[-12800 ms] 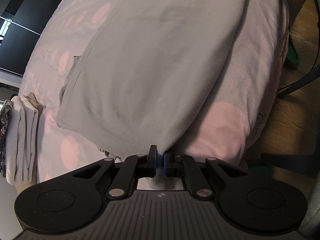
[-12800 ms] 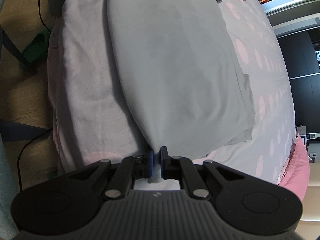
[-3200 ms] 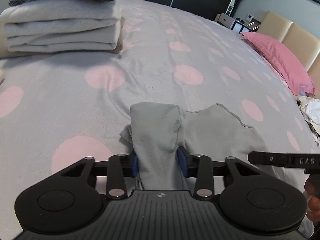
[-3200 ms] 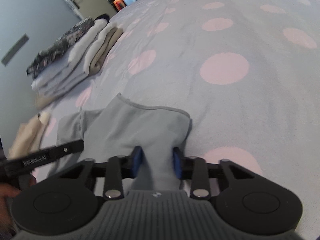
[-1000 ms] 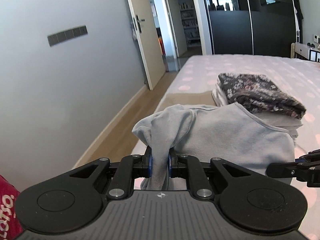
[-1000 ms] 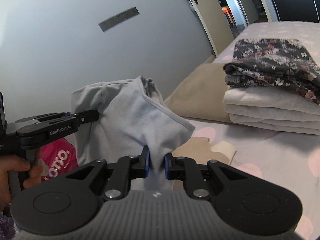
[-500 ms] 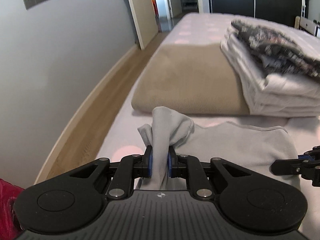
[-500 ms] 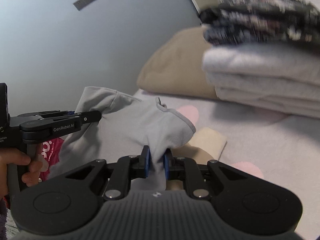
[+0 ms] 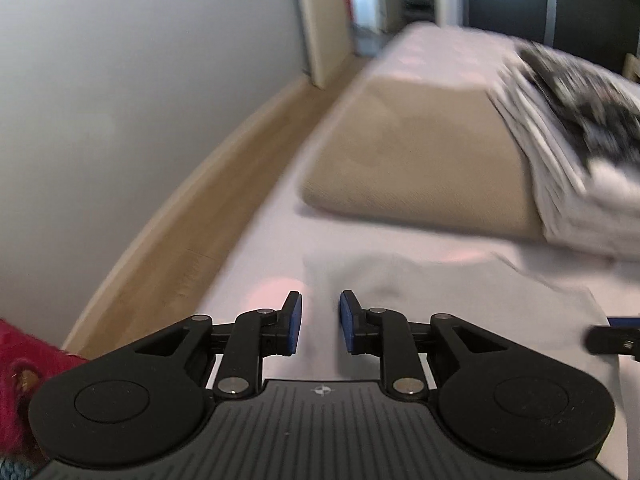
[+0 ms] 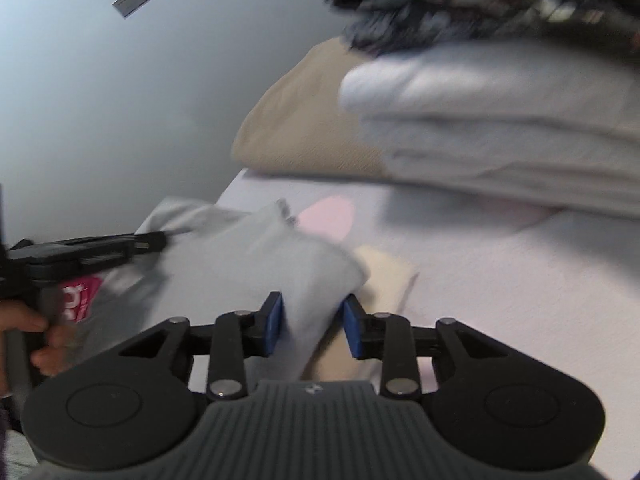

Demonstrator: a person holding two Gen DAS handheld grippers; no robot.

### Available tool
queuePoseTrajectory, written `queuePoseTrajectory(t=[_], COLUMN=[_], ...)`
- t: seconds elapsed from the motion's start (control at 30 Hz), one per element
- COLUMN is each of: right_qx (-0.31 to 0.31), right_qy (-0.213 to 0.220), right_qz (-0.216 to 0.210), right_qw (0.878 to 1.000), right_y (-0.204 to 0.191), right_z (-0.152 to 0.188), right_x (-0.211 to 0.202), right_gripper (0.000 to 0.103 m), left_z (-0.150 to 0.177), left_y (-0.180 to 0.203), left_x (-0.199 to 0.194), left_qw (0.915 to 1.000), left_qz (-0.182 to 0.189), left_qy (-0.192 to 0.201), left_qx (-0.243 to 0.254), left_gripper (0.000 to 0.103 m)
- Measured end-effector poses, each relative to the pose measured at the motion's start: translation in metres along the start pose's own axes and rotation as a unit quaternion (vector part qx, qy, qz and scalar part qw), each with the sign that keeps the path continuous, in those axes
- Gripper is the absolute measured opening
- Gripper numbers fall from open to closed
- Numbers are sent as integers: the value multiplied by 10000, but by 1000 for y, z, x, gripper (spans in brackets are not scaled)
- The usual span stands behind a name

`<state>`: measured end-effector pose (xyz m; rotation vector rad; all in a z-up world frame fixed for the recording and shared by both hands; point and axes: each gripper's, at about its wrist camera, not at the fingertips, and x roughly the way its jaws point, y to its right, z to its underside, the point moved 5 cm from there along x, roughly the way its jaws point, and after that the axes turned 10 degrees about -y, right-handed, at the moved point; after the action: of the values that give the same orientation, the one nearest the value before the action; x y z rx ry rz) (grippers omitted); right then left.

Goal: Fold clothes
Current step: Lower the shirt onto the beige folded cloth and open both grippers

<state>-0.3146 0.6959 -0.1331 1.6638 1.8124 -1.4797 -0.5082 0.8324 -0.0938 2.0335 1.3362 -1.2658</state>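
The folded grey garment point(image 9: 440, 292) lies on the dotted bedspread point(image 9: 272, 248), close to the bed's edge. My left gripper point(image 9: 320, 320) is open just above its left end, with nothing pinched between the blue pads. In the right wrist view, a fold of the grey garment point(image 10: 256, 256) still passes between the pads of my right gripper point(image 10: 313, 326). Those jaws are opening and no longer squeeze the cloth. The left gripper point(image 10: 158, 240) reaches in from the left, held by a hand point(image 10: 40, 336). The right gripper's tip point(image 9: 596, 336) shows at the right edge.
A stack of folded clothes point(image 10: 500, 128) with a dark floral piece on top stands just behind the garment, partly on a beige folded piece point(image 9: 420, 152). A small cream cloth point(image 10: 388, 276) lies under the grey one. Wooden floor point(image 9: 192, 232), grey wall and a red bag point(image 9: 20, 352) lie left.
Both grippers were shut on the grey garment half a second ago and their jaws now stand apart. The raised folds have dropped and the garment lies flatter on the bed.
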Motion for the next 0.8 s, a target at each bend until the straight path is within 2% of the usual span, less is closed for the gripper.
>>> queuePoseTrajectory(t=[0.1, 0.13, 0.23, 0.33, 0.47, 0.6, 0.67, 0.8], right_qx=[-18, -57, -141, -635, -956, -890, -810, -881], right_qy=[233, 317, 402, 429, 250, -177, -218, -99], right_qz=[414, 495, 198, -65, -149, -16, -17, 27], right_qw=[9989, 9983, 9989, 9970, 9950, 9959, 9965, 9961], right_y=[8, 9, 7, -10, -25, -20, -17, -23], right_z=[-7, -9, -9, -2, 9, 16, 15, 13], right_x=[-17, -24, -38, -41, -24, 9, 15, 5], right_gripper=[31, 30, 30, 30, 27, 26, 26, 25], left_z=[-3, -1, 8, 22, 43, 57, 62, 63], left_y=[-19, -20, -15, 2, 16, 10, 5, 2], left_x=[-21, -28, -51, -61, -42, -15, -6, -29], left_qw=[9991, 9991, 9991, 9982, 9983, 9989, 9988, 9995], left_qz=[-201, -154, 75, 218, 218, 165, 218, 271], left_qy=[236, 282, 413, 435, 87, -269, -377, -112], left_qx=[-284, -277, -72, 339, 538, 352, 225, 74], left_gripper=[20, 20, 20, 19, 11, 10, 10, 10])
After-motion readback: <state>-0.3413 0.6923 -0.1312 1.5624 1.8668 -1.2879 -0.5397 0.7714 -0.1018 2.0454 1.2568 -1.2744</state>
